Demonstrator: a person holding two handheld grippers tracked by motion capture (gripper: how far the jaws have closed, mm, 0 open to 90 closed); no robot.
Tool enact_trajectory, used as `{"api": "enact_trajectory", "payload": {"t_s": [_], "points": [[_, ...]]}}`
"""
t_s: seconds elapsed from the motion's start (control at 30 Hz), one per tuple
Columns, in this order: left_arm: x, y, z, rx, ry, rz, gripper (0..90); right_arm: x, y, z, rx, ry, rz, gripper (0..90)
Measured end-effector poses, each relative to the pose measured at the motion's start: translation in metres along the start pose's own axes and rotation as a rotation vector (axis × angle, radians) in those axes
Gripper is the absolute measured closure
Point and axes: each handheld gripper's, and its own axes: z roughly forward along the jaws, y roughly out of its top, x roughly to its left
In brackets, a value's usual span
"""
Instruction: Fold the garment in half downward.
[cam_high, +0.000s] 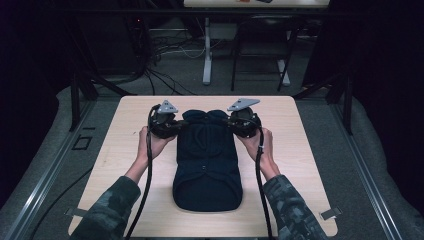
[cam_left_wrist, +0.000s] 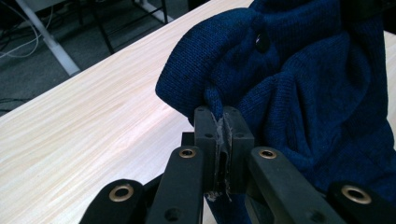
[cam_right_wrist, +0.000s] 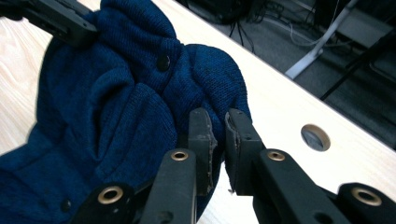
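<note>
A: Where is the garment?

B: A dark blue knit (cam_high: 207, 160) lies lengthwise down the middle of the table (cam_high: 295, 150), its rounded end toward the person and its far end bunched between the two grippers.

A: Left gripper?

B: The left gripper (cam_high: 176, 126) sits at the far left corner of the knit. In the left gripper view (cam_left_wrist: 223, 126) its jaws are pressed together on a fold of the fabric. A dark button (cam_left_wrist: 262, 43) shows just above.

A: Right gripper?

B: The right gripper (cam_high: 231, 123) is at the far right corner. In the right gripper view (cam_right_wrist: 219, 122) the jaws are pinching the knit's edge, with a narrow gap between the tips. Another button (cam_right_wrist: 162, 62) sits on the bunched cloth, and a round hole (cam_right_wrist: 315, 137) is in the table beside it.

A: Hands?

B: The left hand (cam_high: 152, 142) and right hand (cam_high: 260, 142) each grasp a gripper, with camouflage sleeves (cam_high: 107, 210) coming in from the near edge.
</note>
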Motion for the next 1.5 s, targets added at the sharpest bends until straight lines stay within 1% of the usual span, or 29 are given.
{"api": "enact_trajectory", "payload": {"t_s": [0.07,0.13,0.17,0.2,0.27,0.3,0.37,0.47,0.53,0.6,0.67,0.73,0.8,0.83,0.87,0.93,0.97,1.0,1.03,1.07,1.1,1.13,1.17,1.27,1.33,1.4,1.43,1.47,1.5], "points": [[-0.005,-0.006,-0.006,-0.008,-0.006,0.024,86.7,0.003,-0.004,-0.005,-0.006,0.004,-0.009,81.6],[-0.007,-0.009,-0.007,-0.014,-0.009,0.024,86.7,0.005,-0.008,-0.009,-0.013,0.019,-0.008,81.6],[-0.009,-0.011,-0.009,-0.015,-0.010,0.032,86.7,0.005,-0.008,-0.009,-0.013,0.019,-0.008,81.6],[-0.012,-0.016,-0.010,-0.012,-0.014,0.040,86.7,0.010,-0.012,-0.013,-0.023,0.015,-0.024,81.6],[-0.012,-0.018,-0.011,-0.010,-0.014,0.041,86.7,0.013,-0.015,-0.014,-0.020,0.022,-0.028,81.7],[-0.011,-0.020,-0.010,-0.005,-0.016,0.029,86.7,0.014,-0.016,-0.014,-0.016,0.026,-0.025,81.6],[-0.009,-0.021,-0.009,-0.010,-0.014,0.022,86.8,0.015,-0.016,-0.013,-0.021,0.029,-0.023,81.7],[-0.006,-0.019,-0.008,0.000,-0.011,0.025,86.8,0.015,-0.014,-0.009,-0.016,0.022,-0.032,81.8],[-0.005,-0.016,-0.007,0.007,-0.010,0.029,86.8,0.013,-0.013,-0.006,-0.004,0.025,-0.027,81.8],[-0.003,-0.014,-0.005,0.014,-0.015,0.023,86.7,0.012,-0.013,-0.004,-0.006,0.026,-0.015,81.9],[-0.002,-0.013,-0.004,0.020,-0.008,0.024,86.8,0.010,-0.011,-0.001,-0.007,0.025,-0.012,81.9],[0.000,-0.009,-0.002,0.027,0.004,0.026,86.8,0.010,-0.010,-0.001,-0.002,0.024,-0.014,81.9],[0.003,-0.003,0.000,0.029,0.007,0.021,86.8,0.008,-0.006,0.001,-0.006,0.020,-0.011,81.9],[0.003,0.001,0.000,0.020,0.017,0.024,86.9,0.006,-0.001,0.002,-0.014,0.005,-0.013,82.0],[0.005,0.009,0.001,0.023,0.026,0.034,86.9,0.004,0.002,0.003,-0.006,0.002,-0.020,82.1],[0.008,0.020,0.001,0.010,0.049,0.050,87.0,-0.001,0.010,0.004,-0.013,-0.013,-0.022,82.2],[0.009,0.026,0.000,0.001,0.054,0.046,87.0,-0.004,0.015,0.003,-0.013,-0.022,-0.025,82.2],[0.010,0.032,-0.002,-0.011,0.065,0.054,87.0,-0.007,0.020,0.002,-0.025,-0.031,-0.025,82.3],[0.010,0.032,-0.002,-0.011,0.065,0.054,87.0,-0.008,0.025,0.000,-0.038,-0.043,-0.031,82.4],[0.010,0.037,-0.004,-0.022,0.075,0.067,87.0,-0.009,0.030,-0.002,-0.051,-0.056,-0.047,82.4],[0.008,0.045,-0.008,-0.043,0.074,0.081,87.0,-0.009,0.035,-0.004,-0.065,-0.064,-0.050,82.4],[0.006,0.046,-0.009,-0.048,0.076,0.090,87.0,-0.009,0.037,-0.007,-0.073,-0.075,-0.059,82.5],[0.005,0.046,-0.010,-0.049,0.075,0.098,87.0,-0.009,0.037,-0.009,-0.084,-0.085,-0.075,82.5],[0.002,0.043,-0.012,-0.058,0.073,0.107,87.0,-0.008,0.035,-0.012,-0.092,-0.082,-0.070,82.6],[-0.002,0.038,-0.014,-0.065,0.072,0.115,87.0,-0.002,0.025,-0.016,-0.109,-0.082,-0.083,82.5],[-0.005,0.034,-0.014,-0.067,0.065,0.118,87.0,0.001,0.018,-0.017,-0.114,-0.078,-0.088,82.5],[-0.006,0.031,-0.015,-0.071,0.063,0.120,87.0,0.001,0.018,-0.017,-0.114,-0.078,-0.088,82.5],[-0.008,0.028,-0.016,-0.079,0.058,0.117,87.0,0.005,0.012,-0.020,-0.129,-0.077,-0.097,82.6],[-0.010,0.023,-0.017,-0.085,0.052,0.122,87.0,0.005,0.009,-0.022,-0.135,-0.070,-0.098,82.6]]}}
